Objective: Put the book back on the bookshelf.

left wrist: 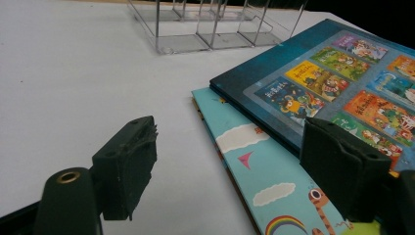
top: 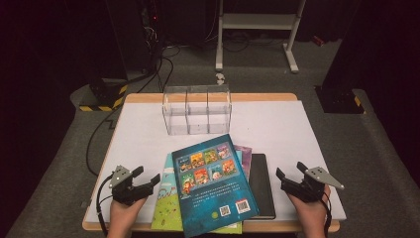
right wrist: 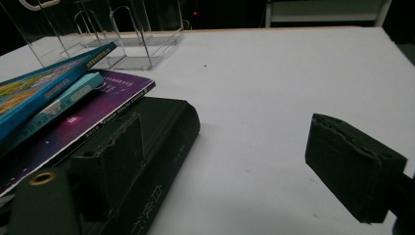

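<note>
A stack of books lies at the table's front centre. On top is a dark teal picture book (top: 213, 181) (left wrist: 313, 73) (right wrist: 44, 73), skewed. Under it lie a light blue book (top: 166, 203) (left wrist: 254, 161), a purple book (top: 244, 151) (right wrist: 98, 105) and a black notebook (top: 262, 186) (right wrist: 161, 132). My left gripper (top: 147, 175) (left wrist: 230, 132) rests left of the stack, open and empty, one jaw over the light blue book's edge. Just right of the black notebook, my right gripper (top: 290, 170) (right wrist: 227, 127) is also open and empty.
A clear acrylic divider rack (top: 197, 109) (left wrist: 195, 24) (right wrist: 122, 34) stands upright at the back centre of the white mat (top: 277, 124). A black cable (top: 94, 144) trails off the table's left side. Bare mat lies left and right of the stack.
</note>
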